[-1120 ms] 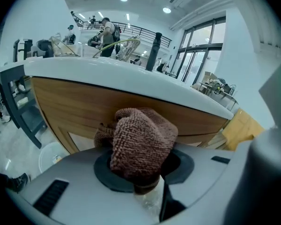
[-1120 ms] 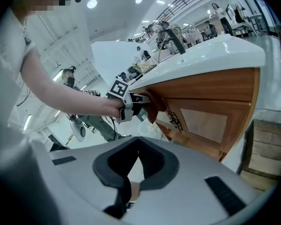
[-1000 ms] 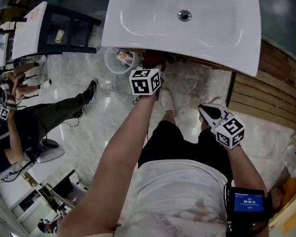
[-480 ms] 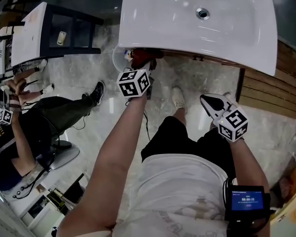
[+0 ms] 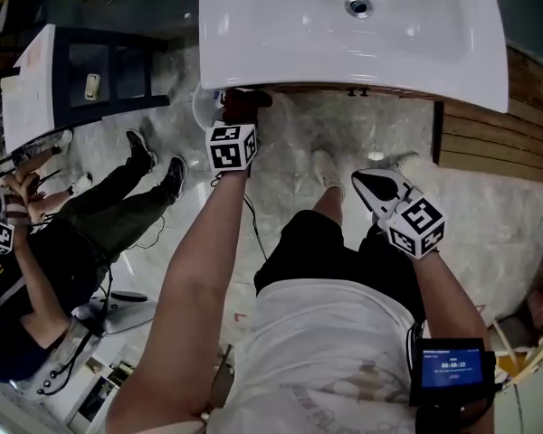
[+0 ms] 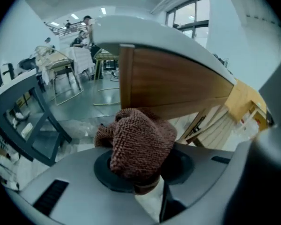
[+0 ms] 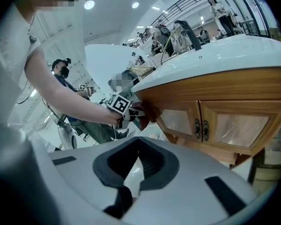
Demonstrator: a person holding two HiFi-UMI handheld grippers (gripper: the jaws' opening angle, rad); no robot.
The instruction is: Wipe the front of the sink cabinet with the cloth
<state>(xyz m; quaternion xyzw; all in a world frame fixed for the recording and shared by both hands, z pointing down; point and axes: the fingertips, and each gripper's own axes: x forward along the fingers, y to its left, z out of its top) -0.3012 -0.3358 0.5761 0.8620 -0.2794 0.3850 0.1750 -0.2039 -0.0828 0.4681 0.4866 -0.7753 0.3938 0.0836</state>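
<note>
Seen from above: brown cloth (image 5: 245, 100) clamped in left gripper (image 5: 240, 108), up against wooden cabinet (image 6: 178, 83) at its left corner, just under rim of white sink (image 5: 344, 34). Compared with a second ago, further left along cabinet front, close to that corner. Right gripper (image 5: 373, 184) about where it was, low beside the person's right leg, jaws drawn together on nothing. No legible brand or label; digits on the forearm screen (image 5: 452, 365) too small to read. Cloth bunched into a rounded wad, no clear long axis, bulging forward out of the jaws toward the cabinet. Two cabinet doors (image 7: 234, 125) with metal handles, well right of the cloth.
</note>
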